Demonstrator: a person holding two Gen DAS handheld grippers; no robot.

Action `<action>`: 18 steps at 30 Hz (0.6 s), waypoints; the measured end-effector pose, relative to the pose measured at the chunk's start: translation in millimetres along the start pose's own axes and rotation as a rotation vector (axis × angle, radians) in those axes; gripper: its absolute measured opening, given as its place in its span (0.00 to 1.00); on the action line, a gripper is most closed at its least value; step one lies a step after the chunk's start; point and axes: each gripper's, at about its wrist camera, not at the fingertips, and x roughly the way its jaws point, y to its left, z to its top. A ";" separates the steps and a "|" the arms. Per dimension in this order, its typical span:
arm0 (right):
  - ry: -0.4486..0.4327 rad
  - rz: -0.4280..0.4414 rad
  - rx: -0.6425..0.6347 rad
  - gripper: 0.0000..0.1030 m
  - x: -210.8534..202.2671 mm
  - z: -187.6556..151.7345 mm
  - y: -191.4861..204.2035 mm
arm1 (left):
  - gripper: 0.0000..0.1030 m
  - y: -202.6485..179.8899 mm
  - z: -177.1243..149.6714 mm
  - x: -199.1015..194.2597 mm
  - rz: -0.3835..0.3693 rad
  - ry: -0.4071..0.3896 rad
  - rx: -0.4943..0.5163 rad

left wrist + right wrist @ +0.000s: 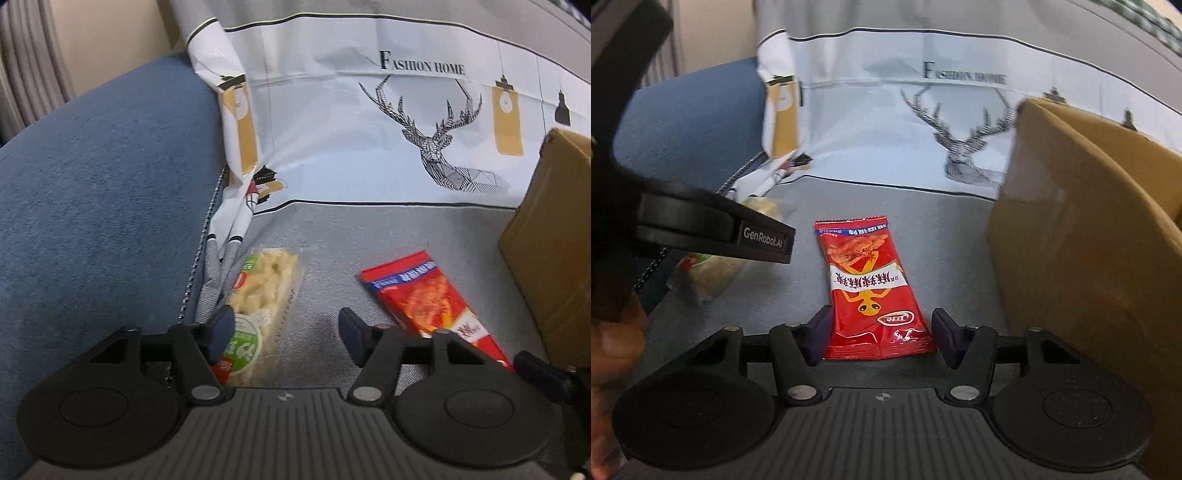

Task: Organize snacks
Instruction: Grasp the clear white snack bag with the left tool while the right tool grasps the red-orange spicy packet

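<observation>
The red snack packet (872, 291) is lying flat on the grey cloth (775, 302), its near end sitting between the fingers of my right gripper (881, 334). I am lining up on that narrow end, probably to lift it into the cardboard box (1082, 236) just beside it. Those jaws are standing open, with small gaps either side, pressing nothing. The pale snack pack (258, 295) is lying by the blue cushion (103, 184). My left gripper (288, 328) is spreading wide, one finger over the pack, gripping nothing.
</observation>
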 end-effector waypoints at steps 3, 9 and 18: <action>0.015 -0.015 0.023 0.57 -5.3 -3.7 -3.9 | 0.68 -5.3 -2.9 1.9 0.036 -0.006 0.032; 0.046 0.000 0.035 0.09 -22.9 -5.9 -5.8 | 0.58 -6.0 -4.3 2.7 0.092 -0.025 0.043; 0.054 0.001 -0.058 0.56 -27.7 -6.4 -0.9 | 0.24 -0.6 -6.5 1.5 0.132 -0.022 0.054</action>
